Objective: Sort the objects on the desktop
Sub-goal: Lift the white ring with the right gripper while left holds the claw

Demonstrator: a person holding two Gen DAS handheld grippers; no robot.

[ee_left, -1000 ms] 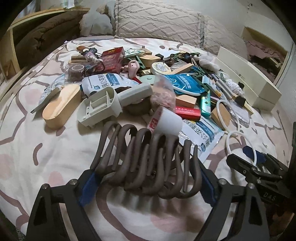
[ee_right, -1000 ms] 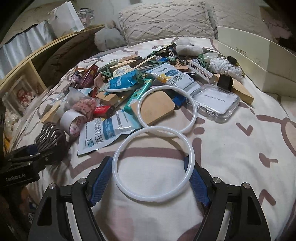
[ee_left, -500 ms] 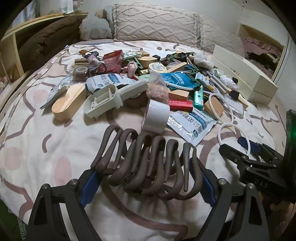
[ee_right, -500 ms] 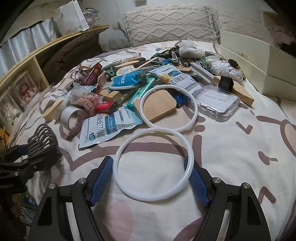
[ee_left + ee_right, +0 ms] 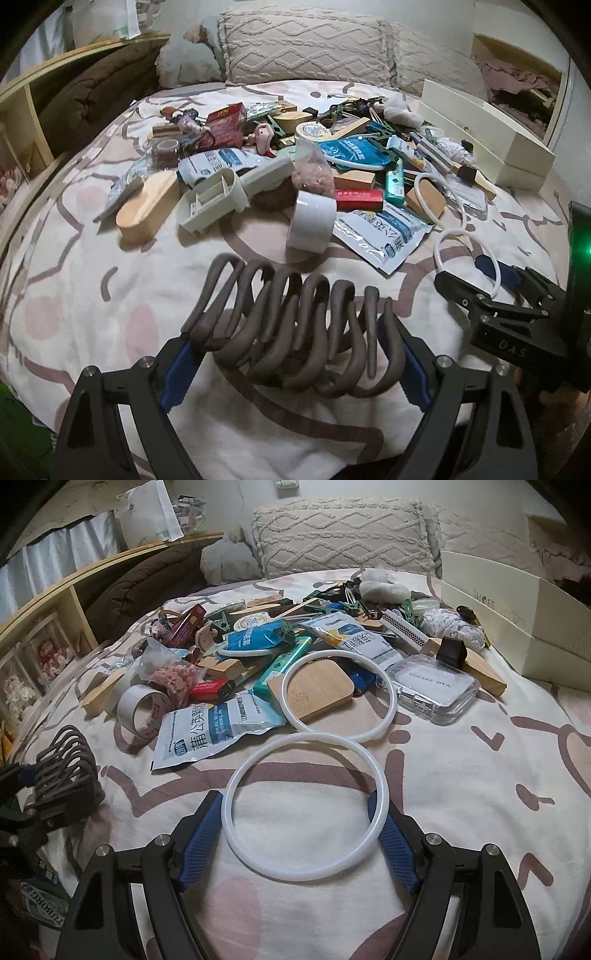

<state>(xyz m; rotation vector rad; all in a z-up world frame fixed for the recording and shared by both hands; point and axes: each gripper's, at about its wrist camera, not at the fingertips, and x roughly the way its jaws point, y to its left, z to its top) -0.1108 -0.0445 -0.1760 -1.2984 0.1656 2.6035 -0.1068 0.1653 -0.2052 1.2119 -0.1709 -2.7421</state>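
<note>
My left gripper (image 5: pixel 291 365) is shut on a brown wavy wire rack (image 5: pixel 291 332) and holds it above the near part of the bed; it also shows at the left of the right wrist view (image 5: pixel 66 768). My right gripper (image 5: pixel 299 834) is shut on a white plastic ring (image 5: pixel 306 808) above the bedsheet; it shows at the right of the left wrist view (image 5: pixel 491 291). A second white ring (image 5: pixel 340 694) lies around a bamboo square (image 5: pixel 310 694). A pile of small objects (image 5: pixel 295 155) covers the middle of the bed.
A white tape roll (image 5: pixel 312 221) and a blue-white pouch (image 5: pixel 384 232) lie nearest the rack. A clear case (image 5: pixel 432 690) lies right of the rings. A white shoe box (image 5: pixel 517 609) stands at right, pillows (image 5: pixel 306 48) at the back, a wooden shelf (image 5: pixel 44 627) at left.
Both grippers have pulled back toward the near edge of the bed with the rack and the ring held. The pile now looks farther away.
</note>
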